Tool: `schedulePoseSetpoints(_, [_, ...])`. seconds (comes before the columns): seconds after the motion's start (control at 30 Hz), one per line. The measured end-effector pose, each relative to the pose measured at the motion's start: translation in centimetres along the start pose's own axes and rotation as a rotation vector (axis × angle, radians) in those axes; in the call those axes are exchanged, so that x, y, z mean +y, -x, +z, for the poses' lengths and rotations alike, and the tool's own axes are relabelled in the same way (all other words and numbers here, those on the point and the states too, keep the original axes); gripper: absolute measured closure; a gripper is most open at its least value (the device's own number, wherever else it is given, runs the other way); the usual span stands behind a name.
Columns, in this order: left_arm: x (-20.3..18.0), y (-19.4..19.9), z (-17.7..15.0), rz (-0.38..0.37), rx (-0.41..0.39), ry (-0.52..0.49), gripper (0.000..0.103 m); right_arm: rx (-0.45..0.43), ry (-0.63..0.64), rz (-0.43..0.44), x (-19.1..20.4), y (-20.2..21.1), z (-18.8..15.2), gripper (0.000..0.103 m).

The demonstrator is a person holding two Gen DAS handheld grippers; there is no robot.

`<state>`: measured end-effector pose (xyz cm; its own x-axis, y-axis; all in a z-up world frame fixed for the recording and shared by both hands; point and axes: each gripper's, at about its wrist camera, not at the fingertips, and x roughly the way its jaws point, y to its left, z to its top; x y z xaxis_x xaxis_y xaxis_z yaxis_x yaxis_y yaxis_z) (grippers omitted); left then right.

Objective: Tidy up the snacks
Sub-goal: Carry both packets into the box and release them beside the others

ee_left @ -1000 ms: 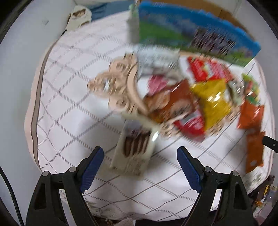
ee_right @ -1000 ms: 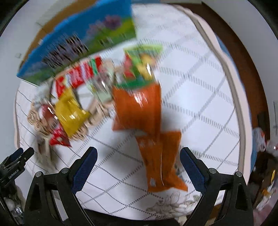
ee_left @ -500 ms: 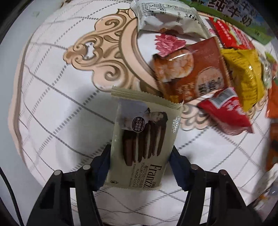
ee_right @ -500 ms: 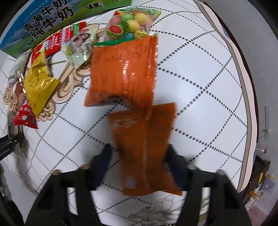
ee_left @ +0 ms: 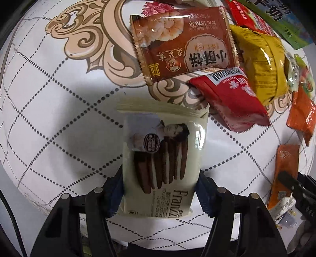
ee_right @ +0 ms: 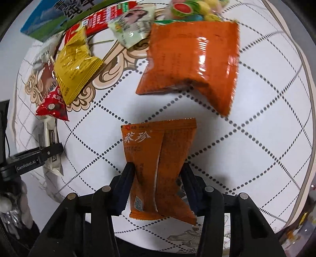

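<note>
Left wrist view shows the left hand-held gripper [ee_left: 160, 195] clamped on the lower end of a pale cookie packet [ee_left: 162, 158] printed with dark sandwich biscuits, its blue pads pressing both long edges while the packet lies flat on the white desk [ee_left: 49, 118] with its dotted diamond pattern and beige scrollwork. Beyond the packet's far end lie a brown biscuit pack [ee_left: 185, 43], a red pack [ee_left: 229, 98] just beside the cookie packet's upper right corner, and a yellow pack [ee_left: 260, 63] that overlaps the red one. In the right wrist view, the right hand-held gripper [ee_right: 158, 189] grips the lower half of a small orange packet [ee_right: 160, 166], which is pinched and creased between the pads and rests on the desk near its front edge. A larger orange bag [ee_right: 193, 65] lies further out, apart from the small one, with a fruit-candy bag [ee_right: 189, 9] touching its far edge. A blue and green milk carton [ee_right: 45, 21] stands at the far left of the desk.
</note>
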<state>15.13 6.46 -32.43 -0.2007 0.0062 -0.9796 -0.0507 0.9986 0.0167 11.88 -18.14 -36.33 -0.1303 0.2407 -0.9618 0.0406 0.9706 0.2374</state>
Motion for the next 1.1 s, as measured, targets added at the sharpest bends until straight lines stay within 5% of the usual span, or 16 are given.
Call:
schedulePoseSetpoints(0.27, [-0.6, 0.7, 2.1, 0.009, -0.043, 0.020, 0.045, 0.022, 0.063, -0.102, 2.3, -1.4, -1.1, 0.034])
schedulePoseSetpoints(0.33, [-1.0, 1.1, 1.6, 0.018, -0.048, 0.017, 0.045, 0.010, 0.075, -0.143, 2.6, -1.7, -1.4, 0.045])
schedulePoseSetpoints(0.47, [-1.3, 1.7, -0.2, 0.018, -0.045, 0.015, 0.046, -0.029, 0.072, -0.151, 2.6, -1.7, -1.6, 0.051])
schedulePoseSetpoints(0.73, [-0.8, 4.7, -3.0, -0.049, -0.081, -0.010, 0.046, -0.058, 0.015, 0.044, 1.6, 2.8, -1.2, 0.055])
schedulePoseSetpoints(0.97, [-2.0, 13.0, -2.2, -0.169, -0.198, -0.027, 0.046, -0.176, 0.025, 0.170, 3.2, 10.3, 1.4, 0.055])
schedulePoseSetpoints(1.1, [-3.2, 18.6, 0.5, -0.236, -0.289, -0.061, 0.046, -0.277, 0.037, 0.205, 4.3, 15.7, 5.7, 0.055])
